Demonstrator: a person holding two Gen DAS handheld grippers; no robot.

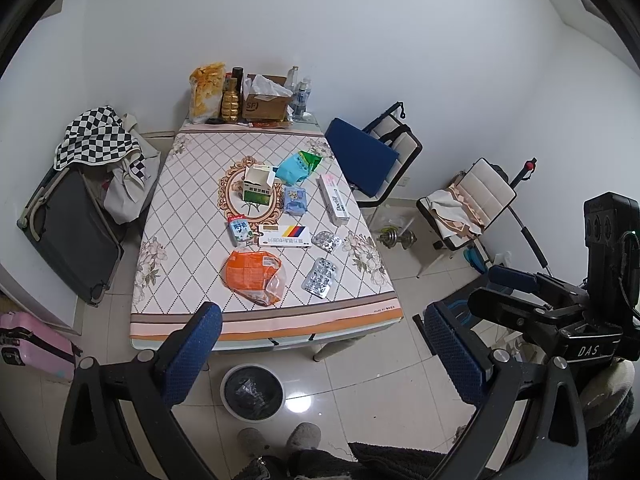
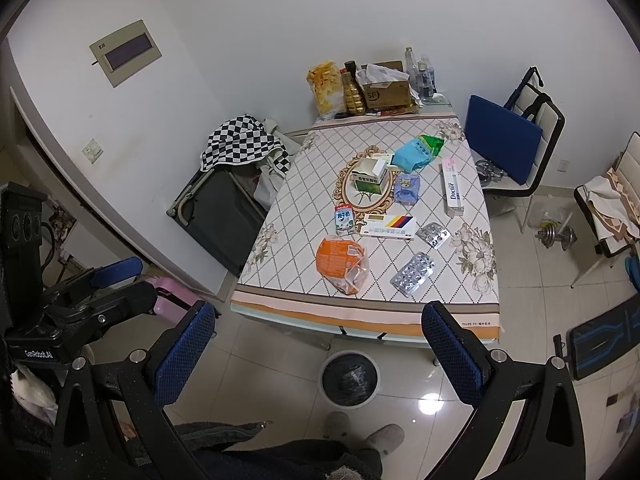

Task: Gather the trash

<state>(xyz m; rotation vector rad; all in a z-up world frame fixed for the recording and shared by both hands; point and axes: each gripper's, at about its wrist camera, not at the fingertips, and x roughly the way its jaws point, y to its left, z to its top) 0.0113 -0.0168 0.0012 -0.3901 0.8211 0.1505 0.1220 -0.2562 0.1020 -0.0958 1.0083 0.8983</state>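
Trash lying scattered on quilted floral tabletop [image 1: 360, 276], none collected yet. Left gripper [image 1: 320, 344] hovering spread wide, empty, above near table edge; right gripper [image 2: 320, 336] likewise spread, empty. Round white bin with black liner [image 1: 253, 394] sitting on floor just below. Nearest pieces: crumpled orange plastic wrapper [image 1: 254, 276], silver blister pack [image 1: 320, 282]. Step in hand: approaching first pick. Next move calling for descending onto wrapper, pinching, carrying to bin.
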